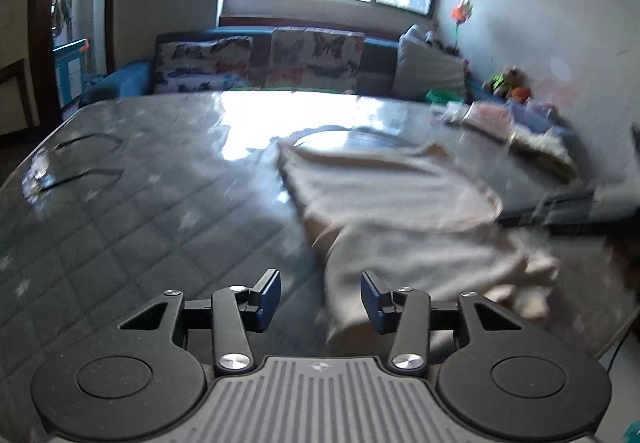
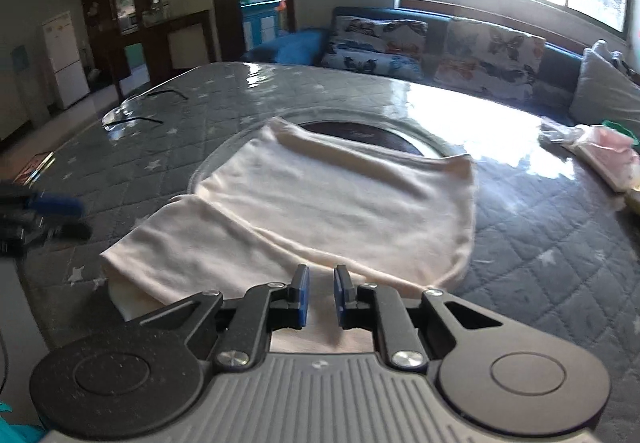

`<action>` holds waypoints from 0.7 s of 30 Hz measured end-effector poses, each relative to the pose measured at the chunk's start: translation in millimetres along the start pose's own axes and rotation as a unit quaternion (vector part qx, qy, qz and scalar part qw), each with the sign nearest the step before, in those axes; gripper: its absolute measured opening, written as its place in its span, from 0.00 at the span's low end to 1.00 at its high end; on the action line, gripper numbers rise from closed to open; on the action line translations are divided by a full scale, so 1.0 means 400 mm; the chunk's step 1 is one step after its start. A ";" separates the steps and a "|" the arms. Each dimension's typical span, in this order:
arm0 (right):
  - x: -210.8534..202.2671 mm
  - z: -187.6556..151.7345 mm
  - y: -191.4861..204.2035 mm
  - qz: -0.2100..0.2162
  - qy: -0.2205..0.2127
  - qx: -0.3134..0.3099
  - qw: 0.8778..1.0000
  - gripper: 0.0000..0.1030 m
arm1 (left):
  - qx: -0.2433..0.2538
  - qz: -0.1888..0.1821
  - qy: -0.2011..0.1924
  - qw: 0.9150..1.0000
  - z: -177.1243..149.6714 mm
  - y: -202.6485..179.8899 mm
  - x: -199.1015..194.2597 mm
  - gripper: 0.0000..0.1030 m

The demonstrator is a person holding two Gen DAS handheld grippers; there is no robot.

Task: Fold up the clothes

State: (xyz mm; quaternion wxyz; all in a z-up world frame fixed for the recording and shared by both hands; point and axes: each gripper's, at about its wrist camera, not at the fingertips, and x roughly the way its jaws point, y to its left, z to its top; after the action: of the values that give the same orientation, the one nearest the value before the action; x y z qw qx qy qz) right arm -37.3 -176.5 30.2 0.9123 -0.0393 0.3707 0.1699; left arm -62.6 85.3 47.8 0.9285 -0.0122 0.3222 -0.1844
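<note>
A cream garment (image 2: 328,211) lies spread and partly folded on the glass-topped table with its grey quilted star cover (image 2: 560,243). In the left wrist view the garment (image 1: 400,211) is blurred, to the right of centre. My left gripper (image 1: 320,295) is open and empty above the garment's near left edge. My right gripper (image 2: 321,293) has its jaws a narrow gap apart, just over the garment's near edge, with nothing between them. The left gripper shows blurred at the left edge of the right wrist view (image 2: 40,215).
A sofa with butterfly cushions (image 2: 440,39) stands behind the table. Folded items and packets (image 2: 600,151) lie on the table's far right. A black cable (image 2: 136,119) lies at the far left of the table. The table's near edge is just below the garment.
</note>
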 end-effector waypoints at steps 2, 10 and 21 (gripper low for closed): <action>0.015 -0.003 0.006 0.003 0.004 -0.001 1.000 0.13 | 0.001 -0.012 0.000 1.000 0.021 -0.018 0.035 0.43; 0.050 -0.018 0.000 0.008 0.010 0.007 1.000 0.25 | 0.010 -0.035 0.030 0.999 0.047 -0.064 0.173 0.39; 0.052 -0.018 -0.013 0.008 0.008 0.008 1.000 0.25 | -0.001 -0.008 0.045 0.999 0.031 -0.025 0.196 0.38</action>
State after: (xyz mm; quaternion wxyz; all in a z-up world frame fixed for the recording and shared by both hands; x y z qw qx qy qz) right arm -26.4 -176.9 10.3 0.9081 -0.0301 0.3796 0.1740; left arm -1.8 47.4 12.4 0.9116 -0.0077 0.3636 -0.1917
